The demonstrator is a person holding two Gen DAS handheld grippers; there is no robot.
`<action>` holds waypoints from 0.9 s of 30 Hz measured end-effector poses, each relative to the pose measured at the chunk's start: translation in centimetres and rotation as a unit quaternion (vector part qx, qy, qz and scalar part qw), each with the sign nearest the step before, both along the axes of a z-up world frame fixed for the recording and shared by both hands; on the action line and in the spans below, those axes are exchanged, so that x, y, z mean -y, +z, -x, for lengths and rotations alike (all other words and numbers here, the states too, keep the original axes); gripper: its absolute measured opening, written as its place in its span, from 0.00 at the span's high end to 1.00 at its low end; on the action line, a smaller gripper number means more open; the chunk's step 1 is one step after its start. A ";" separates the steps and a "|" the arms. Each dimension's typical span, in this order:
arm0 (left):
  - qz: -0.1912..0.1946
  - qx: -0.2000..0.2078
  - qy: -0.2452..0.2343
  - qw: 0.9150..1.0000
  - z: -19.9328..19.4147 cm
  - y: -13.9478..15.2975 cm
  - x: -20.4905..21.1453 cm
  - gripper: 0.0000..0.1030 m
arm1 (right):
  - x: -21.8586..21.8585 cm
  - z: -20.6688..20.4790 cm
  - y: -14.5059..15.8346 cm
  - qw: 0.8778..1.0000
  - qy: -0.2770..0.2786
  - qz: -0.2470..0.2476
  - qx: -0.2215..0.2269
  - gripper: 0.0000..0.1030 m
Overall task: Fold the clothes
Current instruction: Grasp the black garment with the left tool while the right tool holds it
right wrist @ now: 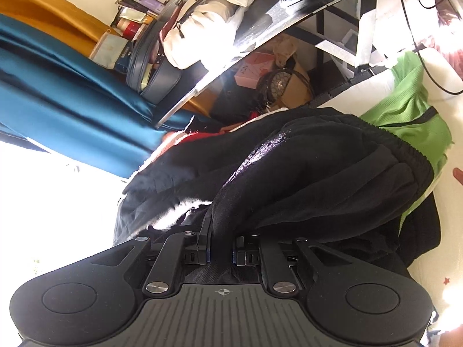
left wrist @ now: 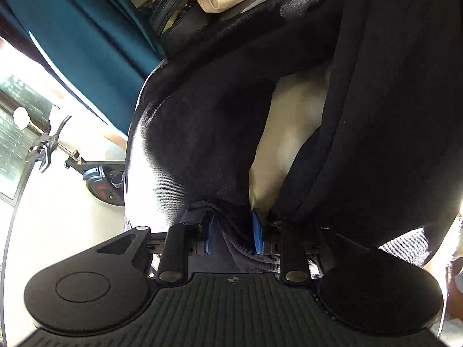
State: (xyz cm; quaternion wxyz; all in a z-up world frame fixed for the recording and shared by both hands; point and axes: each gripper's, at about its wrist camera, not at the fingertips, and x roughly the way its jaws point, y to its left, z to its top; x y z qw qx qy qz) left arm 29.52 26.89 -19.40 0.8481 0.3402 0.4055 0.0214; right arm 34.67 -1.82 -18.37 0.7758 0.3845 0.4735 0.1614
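1. Grip check: left gripper (left wrist: 235,232) has its blue pads (left wrist: 257,235) set narrow with a fold of the black garment (left wrist: 217,121) bunched between them, so it's holding cloth. Right gripper (right wrist: 220,244) is pinched nearly closed on a thick rolled edge of the same black garment (right wrist: 318,179).
2. Where the garment is: lifted in front of both grippers and draped off the jaws, filling most of each wrist view. In the right wrist view a green garment (right wrist: 405,107) lies just behind the black one, touching its ribbed band (right wrist: 411,147).
3. Step in hand, as I read it: raising and spreading the black piece btwn both grippers before laying it flat. Only early in the fold, I'd say.
4. Doing it well: keep both pinches on the hem/edge, not mid-panel; pull hands apart evenly so the cloth hangs w/o twist; hold tension steady, since the left grip has a loose bunch that could slip.
5. Keep the black piece clear of the green one so it isn't dragged along.
6. Materials: black fabric is thick, soft, fleecy-matte, w/ sheen where sun hits; ribbed elastic band at one edge; pale lining or surface (left wrist: 289,133) shows through a gap, can't tell which. Green one is a fine rib knit.
7. Shape: heavy, floppy, deep rounded folds; will sag.
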 end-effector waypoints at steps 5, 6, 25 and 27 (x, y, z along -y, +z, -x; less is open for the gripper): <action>0.018 0.022 0.014 1.000 -0.2 0.8 -0.4 0.73 | -0.1 -0.1 -0.2 1.000 0.006 0.007 -0.003 0.90; 0.006 0.024 0.009 1.000 -0.2 0.8 -0.2 0.72 | -0.1 -0.2 -0.2 1.000 0.007 0.009 -0.003 0.90; -0.002 0.054 0.087 0.995 -1.5 0.5 -0.3 0.33 | -0.9 -0.6 -1.6 1.000 0.019 0.016 -0.011 0.90; 0.042 0.048 0.099 0.993 -1.9 1.1 -1.2 0.43 | -0.9 -0.8 -1.8 1.000 0.013 0.011 -0.016 0.89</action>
